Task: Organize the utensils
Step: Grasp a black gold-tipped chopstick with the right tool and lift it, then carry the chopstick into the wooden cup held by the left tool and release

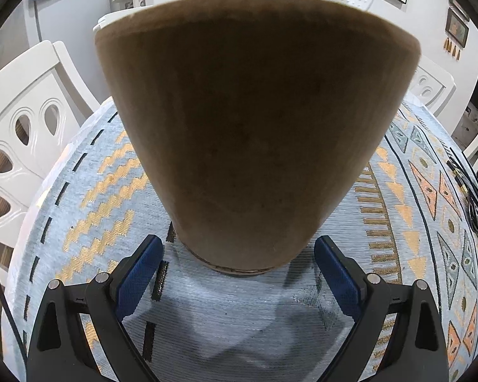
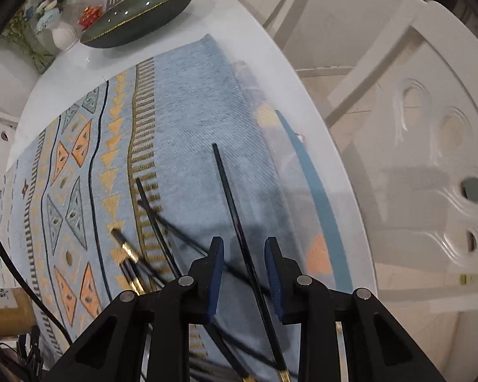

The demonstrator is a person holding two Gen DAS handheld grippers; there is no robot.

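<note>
A tall brown cup-shaped holder [image 1: 255, 133] stands on the patterned blue cloth [image 1: 226, 315] and fills the left wrist view. My left gripper [image 1: 239, 273] is open, its blue pads [image 1: 140, 273] either side of the holder's base and apart from it. In the right wrist view several black chopsticks with gold ends [image 2: 143, 219] lie crossed on the cloth [image 2: 194, 121]. One long black chopstick [image 2: 235, 210] runs between the fingers of my right gripper [image 2: 243, 258], which is open around it without touching.
A dark green oval bowl [image 2: 143, 12] and a white vase with flowers [image 2: 63, 35] stand at the table's far end. White chairs [image 1: 25, 133] surround the white table [image 2: 334, 146]. Black cables [image 1: 474, 197] lie at the cloth's right edge.
</note>
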